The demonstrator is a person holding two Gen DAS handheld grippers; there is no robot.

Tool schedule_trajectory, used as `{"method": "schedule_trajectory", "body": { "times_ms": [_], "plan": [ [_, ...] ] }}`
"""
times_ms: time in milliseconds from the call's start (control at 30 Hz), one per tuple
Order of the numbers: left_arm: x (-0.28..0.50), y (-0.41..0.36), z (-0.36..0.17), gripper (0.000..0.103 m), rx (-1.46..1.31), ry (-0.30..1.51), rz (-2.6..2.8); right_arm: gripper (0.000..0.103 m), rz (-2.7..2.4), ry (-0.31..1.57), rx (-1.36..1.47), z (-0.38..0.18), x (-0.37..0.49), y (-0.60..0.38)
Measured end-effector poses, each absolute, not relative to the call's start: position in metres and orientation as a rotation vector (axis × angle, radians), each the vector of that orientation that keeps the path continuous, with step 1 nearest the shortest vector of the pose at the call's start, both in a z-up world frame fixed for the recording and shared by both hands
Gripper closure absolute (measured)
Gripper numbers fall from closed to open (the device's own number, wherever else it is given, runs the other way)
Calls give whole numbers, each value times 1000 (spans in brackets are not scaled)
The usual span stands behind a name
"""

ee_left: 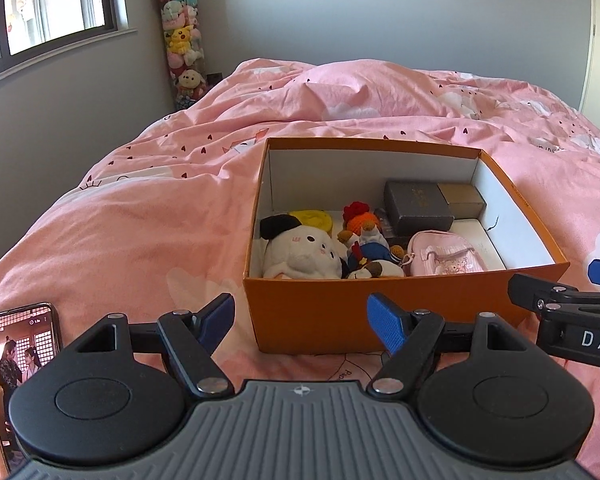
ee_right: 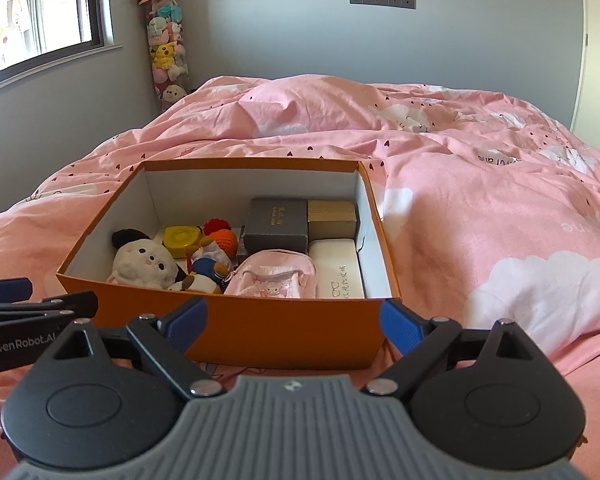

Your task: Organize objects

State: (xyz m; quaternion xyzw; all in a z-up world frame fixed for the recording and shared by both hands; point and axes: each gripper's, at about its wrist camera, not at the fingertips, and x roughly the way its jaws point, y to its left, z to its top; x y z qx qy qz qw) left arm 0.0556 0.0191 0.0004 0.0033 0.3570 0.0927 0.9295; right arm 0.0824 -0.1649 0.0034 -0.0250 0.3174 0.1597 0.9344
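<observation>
An open orange box (ee_left: 328, 312) (ee_right: 260, 328) sits on the pink bed. Inside lie a white plush (ee_left: 304, 256) (ee_right: 142, 262), a yellow case (ee_left: 312, 220) (ee_right: 180, 240), a crochet doll (ee_left: 364, 236) (ee_right: 216, 252), a pink mini backpack (ee_left: 444, 254) (ee_right: 272, 276), a grey box (ee_left: 418, 206) (ee_right: 278, 224), a gold box (ee_left: 462, 198) (ee_right: 332, 216) and a white case (ee_right: 338, 272). My left gripper (ee_left: 302, 322) is open and empty in front of the box's near wall. My right gripper (ee_right: 294, 322) is open and empty, also just in front of that wall.
A phone (ee_left: 18, 364) with a lit screen lies on the bed at the left. The pink duvet (ee_right: 480, 200) covers the bed. A tall tube of plush toys (ee_left: 182, 40) stands in the corner by the window (ee_left: 40, 12).
</observation>
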Motion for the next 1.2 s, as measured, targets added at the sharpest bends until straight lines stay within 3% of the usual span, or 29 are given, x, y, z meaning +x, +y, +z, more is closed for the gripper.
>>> {"method": "schedule_trajectory", "body": {
  "times_ms": [1200],
  "plan": [
    [53,18,0,15,15,748,189,9,329,689,-57,-3,86,-164]
  ]
}}
